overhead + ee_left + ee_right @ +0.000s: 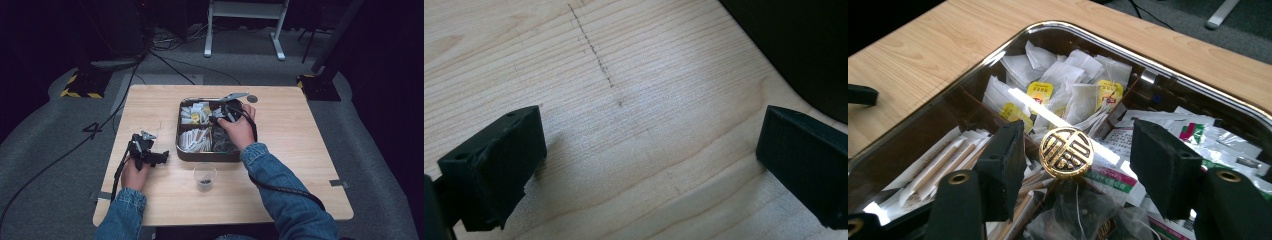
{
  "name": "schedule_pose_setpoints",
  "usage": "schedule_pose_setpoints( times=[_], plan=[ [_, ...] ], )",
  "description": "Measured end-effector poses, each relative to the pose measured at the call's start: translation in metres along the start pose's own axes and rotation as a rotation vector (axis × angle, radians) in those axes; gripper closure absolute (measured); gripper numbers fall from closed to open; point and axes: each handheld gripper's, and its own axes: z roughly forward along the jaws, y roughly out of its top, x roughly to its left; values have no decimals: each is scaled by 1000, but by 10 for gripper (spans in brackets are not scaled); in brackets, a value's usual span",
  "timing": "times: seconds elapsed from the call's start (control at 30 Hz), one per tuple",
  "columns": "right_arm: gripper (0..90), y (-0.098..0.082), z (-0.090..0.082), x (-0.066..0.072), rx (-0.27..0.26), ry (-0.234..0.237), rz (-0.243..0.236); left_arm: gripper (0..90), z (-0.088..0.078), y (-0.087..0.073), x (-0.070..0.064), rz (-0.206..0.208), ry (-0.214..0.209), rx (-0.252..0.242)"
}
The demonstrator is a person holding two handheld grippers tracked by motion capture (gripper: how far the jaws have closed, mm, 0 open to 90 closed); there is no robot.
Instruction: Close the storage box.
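Now right claw [1075, 165] apart around gold knob [1066, 152], left claw [644, 165] apart, empty.
Knob looks hard, slick, small; pinch its sides. Tea bags [1068, 95] light, flimsy.

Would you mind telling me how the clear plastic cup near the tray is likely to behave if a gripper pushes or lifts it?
The clear plastic cup looks thin-walled and nearly empty, so probably light and easily tipped. Its see-through sides would likely flex or crumple under a firm squeeze.

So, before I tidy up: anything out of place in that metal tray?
Nothing spilled. The round gold knob at the centre of the metal tray stands upright among sorted sachets, between the right gripper's open jaws.
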Motion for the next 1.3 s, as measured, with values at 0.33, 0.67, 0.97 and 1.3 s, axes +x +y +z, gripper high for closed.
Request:
schedule_pose_setpoints(
  times=[0.33,0.67,0.97,1.3],
  plan=[
    [390,-2,-41,-14,-45,6,-6,1,0,0,0,-1,1,-1],
    [375,-28,-92,-49,-86,-22,22,1,0,0,0,-1,2,-1],
    [350,-47,-122,-68,-101,-22,26,1,0,0,0,1,3,-1],
    [332,-83,-146,-92,-92,-50,25,1,0,0,0,1,3,-1]
  ],
)
